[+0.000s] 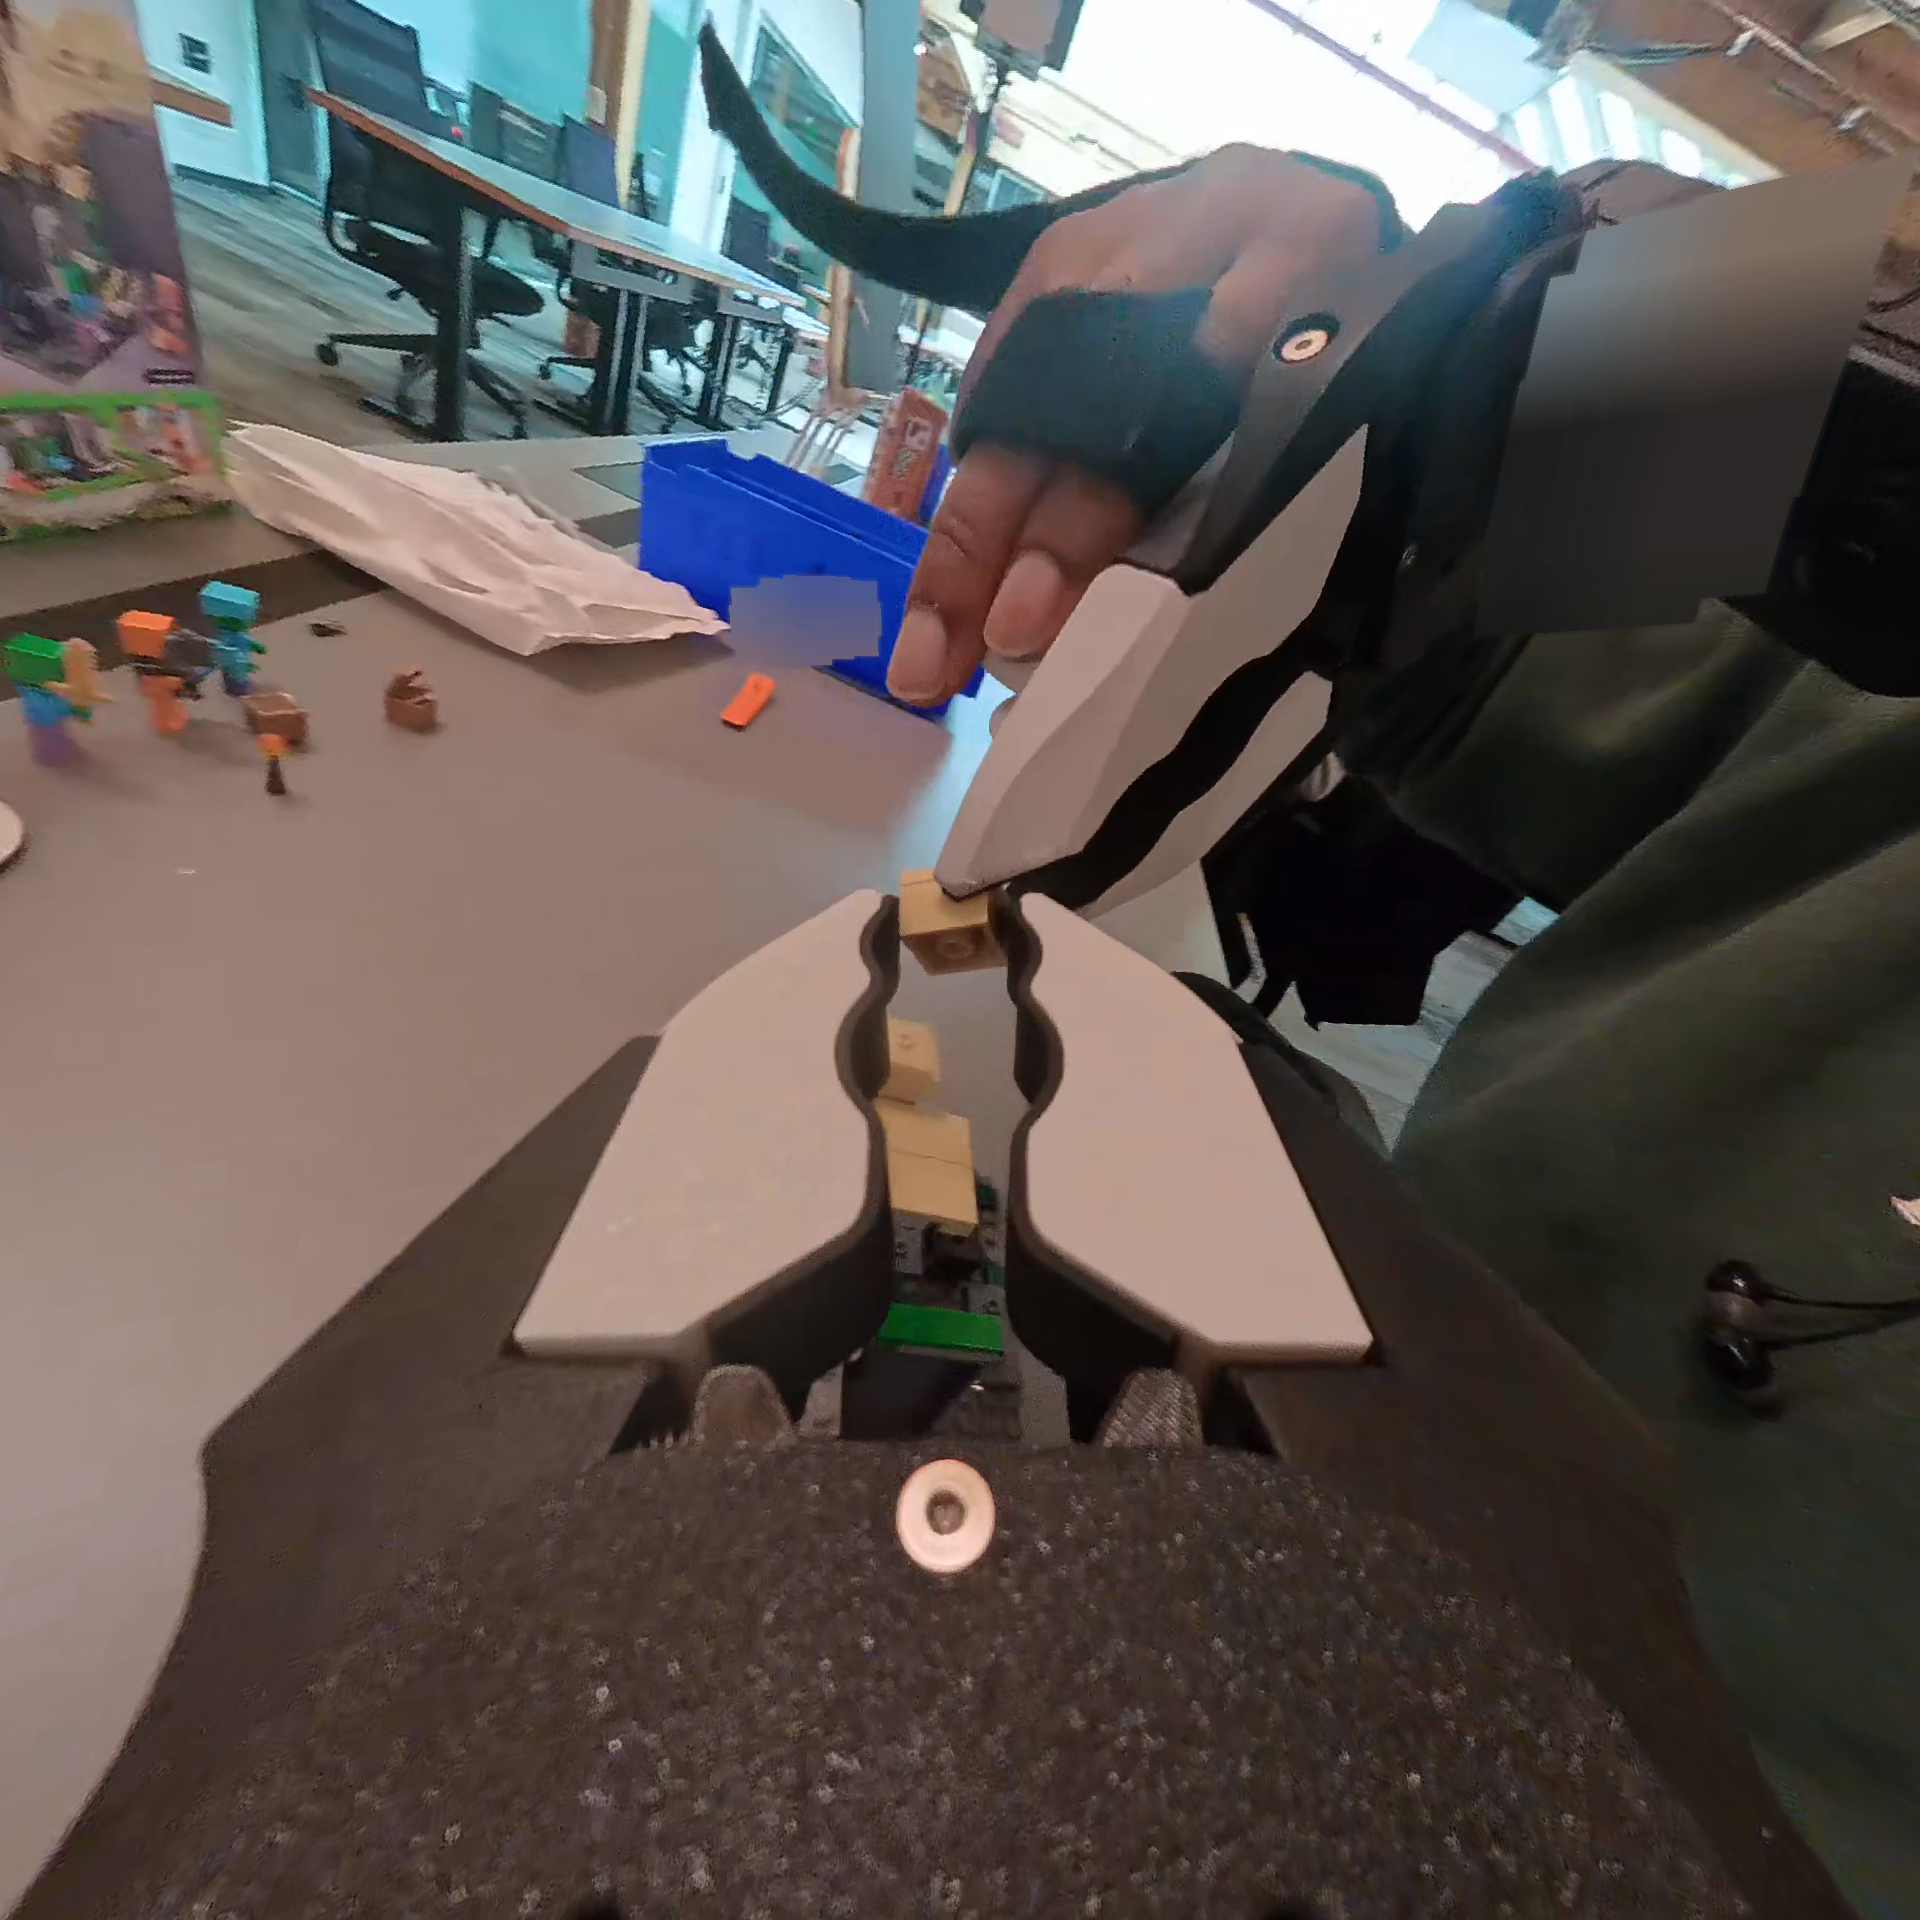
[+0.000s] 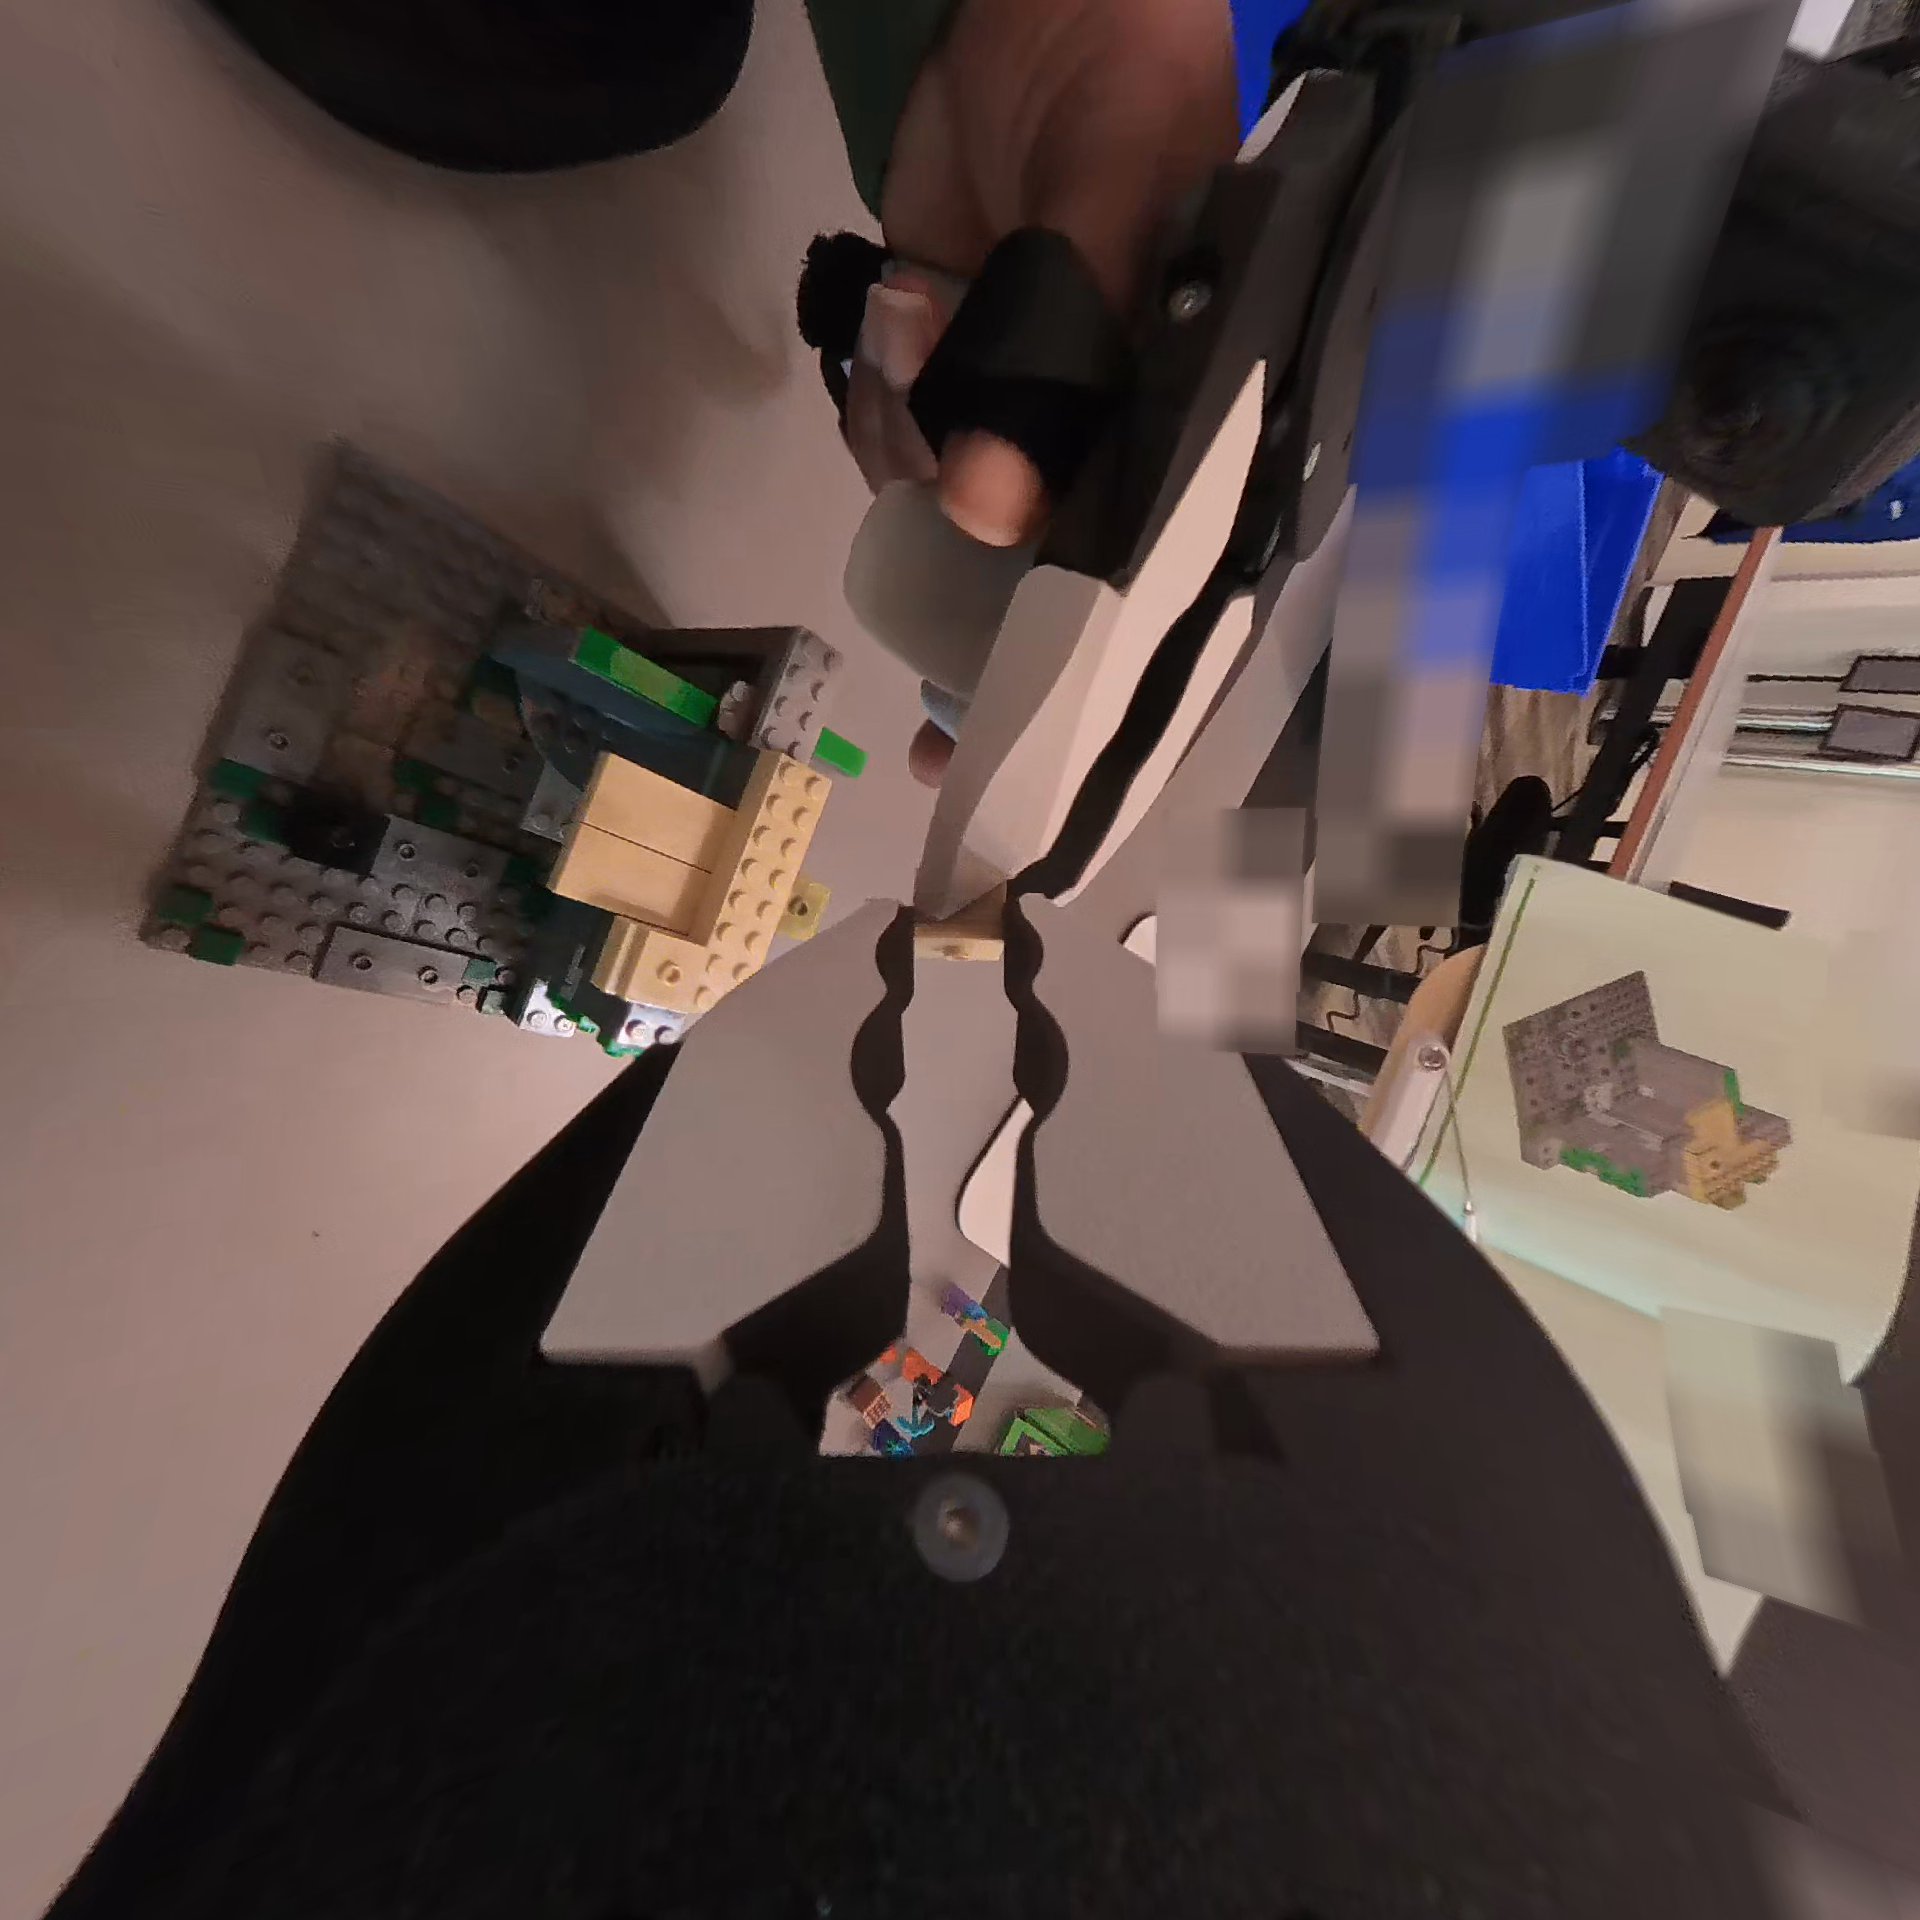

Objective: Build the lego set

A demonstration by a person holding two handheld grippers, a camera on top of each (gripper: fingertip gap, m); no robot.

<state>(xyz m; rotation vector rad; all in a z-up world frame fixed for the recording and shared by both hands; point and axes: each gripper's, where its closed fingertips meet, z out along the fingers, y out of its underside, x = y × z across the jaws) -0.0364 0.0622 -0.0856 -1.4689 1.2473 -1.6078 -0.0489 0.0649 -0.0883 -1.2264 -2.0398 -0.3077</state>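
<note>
While both grippers meet at one small tan brick [image 1: 948, 928], we count two tools and a single piece shared between them: our left gripper [image 1: 948, 914] has its fingertips at either side of the brick, and our right gripper [image 2: 958, 928] pinches the same brick [image 2: 961, 935] between its tips, so both look clenched on it, held in the air above the table [image 1: 520, 987]. The left wrist view shows three blocky minifigures [image 1: 145, 665], one blue bin [image 1: 769, 540], one white paper bag [image 1: 457, 540], one orange piece [image 1: 748, 699] and the set's box [image 1: 94, 312]; of the build it shows only a tan-and-green sliver between the fingers. The right wrist view alone shows the whole lego build [image 2: 499, 821] on its grey baseplate, just beside the held brick, and the open instruction booklet [image 2: 1662, 1091].
</note>
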